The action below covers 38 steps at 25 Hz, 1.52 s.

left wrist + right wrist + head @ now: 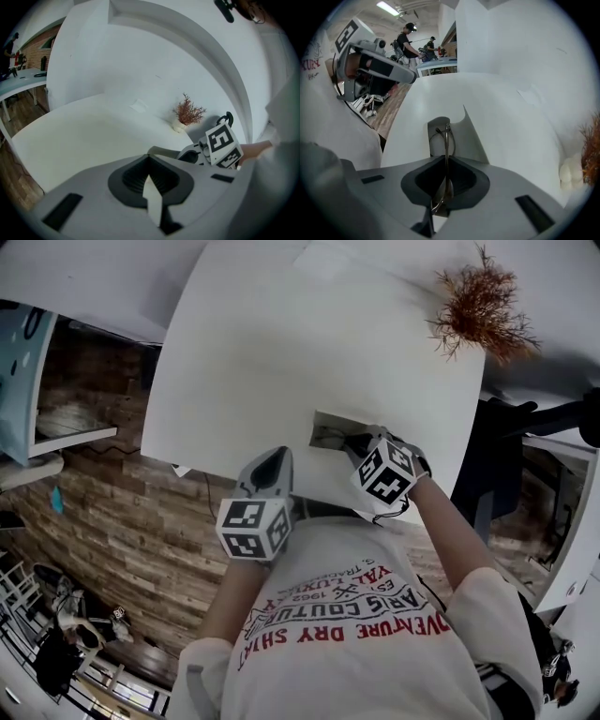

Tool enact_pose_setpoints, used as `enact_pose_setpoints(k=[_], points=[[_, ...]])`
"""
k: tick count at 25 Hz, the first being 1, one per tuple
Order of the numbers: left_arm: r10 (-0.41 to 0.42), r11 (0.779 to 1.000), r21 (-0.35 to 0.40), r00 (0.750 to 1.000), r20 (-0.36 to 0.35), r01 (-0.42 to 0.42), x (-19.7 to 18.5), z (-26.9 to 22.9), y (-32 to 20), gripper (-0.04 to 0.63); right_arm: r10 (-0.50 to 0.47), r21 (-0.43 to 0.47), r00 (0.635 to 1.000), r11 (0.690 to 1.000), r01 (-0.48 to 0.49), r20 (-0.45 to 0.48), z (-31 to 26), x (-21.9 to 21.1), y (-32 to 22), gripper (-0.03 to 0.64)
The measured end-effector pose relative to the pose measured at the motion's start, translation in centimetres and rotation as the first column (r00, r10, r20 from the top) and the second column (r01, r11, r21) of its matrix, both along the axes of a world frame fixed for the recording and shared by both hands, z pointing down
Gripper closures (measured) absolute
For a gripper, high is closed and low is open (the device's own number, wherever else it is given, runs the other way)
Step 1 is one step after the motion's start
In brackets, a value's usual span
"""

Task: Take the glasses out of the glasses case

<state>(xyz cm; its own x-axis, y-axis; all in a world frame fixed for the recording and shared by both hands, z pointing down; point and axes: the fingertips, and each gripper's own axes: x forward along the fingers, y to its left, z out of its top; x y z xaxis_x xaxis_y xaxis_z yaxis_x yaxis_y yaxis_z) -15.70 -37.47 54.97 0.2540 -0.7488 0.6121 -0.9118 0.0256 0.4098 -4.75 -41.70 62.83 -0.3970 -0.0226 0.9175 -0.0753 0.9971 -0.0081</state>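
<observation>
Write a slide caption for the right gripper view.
Right hand-held gripper shut on thin metal-framed glasses at the grey glasses case on a white table.

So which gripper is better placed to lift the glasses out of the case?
Right, I'd say. The right gripper has its jaws closed on the glasses over the open case. The left gripper is shut and empty at the table edge.

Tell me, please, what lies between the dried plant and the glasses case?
Nothing: the head view shows only bare white table between the dried plant and the glasses case.
</observation>
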Motion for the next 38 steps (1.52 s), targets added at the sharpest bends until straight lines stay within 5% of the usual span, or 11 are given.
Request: enact_pose_setpoints(k=[8, 14, 20, 26, 38], points=[[0.008, 0.999, 0.044, 1.000, 0.026, -0.009, -0.2, -2.3, 0.0, 0.594, -0.062, 0.054, 0.998, 0.997, 0.061, 0.010, -1.0, -0.4, -0.1, 0.591], [0.026, 0.996, 0.090, 0.999, 0.047, -0.030, -0.4, -4.0, -0.8, 0.594, 0.066, 0.072, 0.983, 0.994, -0.080, 0.174, -5.8, -1.4, -2.0, 0.592], [0.104, 0.978, 0.173, 0.992, 0.068, -0.115, 1.0, -7.1, -3.0, 0.594, 0.197, 0.118, 0.928, 0.963, -0.244, 0.316, -11.1, -1.0, -4.0, 0.592], [0.150, 0.947, 0.273, 0.985, 0.089, -0.169, 2.4, -11.1, -5.6, 0.594, 0.376, 0.079, 0.757, 0.870, -0.487, 0.534, -17.4, 1.3, -5.3, 0.592], [0.286, 0.867, 0.385, 0.948, 0.139, -0.317, 6.4, -15.8, -10.2, 0.594, 0.575, -0.086, 0.313, 0.561, -0.824, 0.756, -24.1, 9.0, -7.0, 0.592]])
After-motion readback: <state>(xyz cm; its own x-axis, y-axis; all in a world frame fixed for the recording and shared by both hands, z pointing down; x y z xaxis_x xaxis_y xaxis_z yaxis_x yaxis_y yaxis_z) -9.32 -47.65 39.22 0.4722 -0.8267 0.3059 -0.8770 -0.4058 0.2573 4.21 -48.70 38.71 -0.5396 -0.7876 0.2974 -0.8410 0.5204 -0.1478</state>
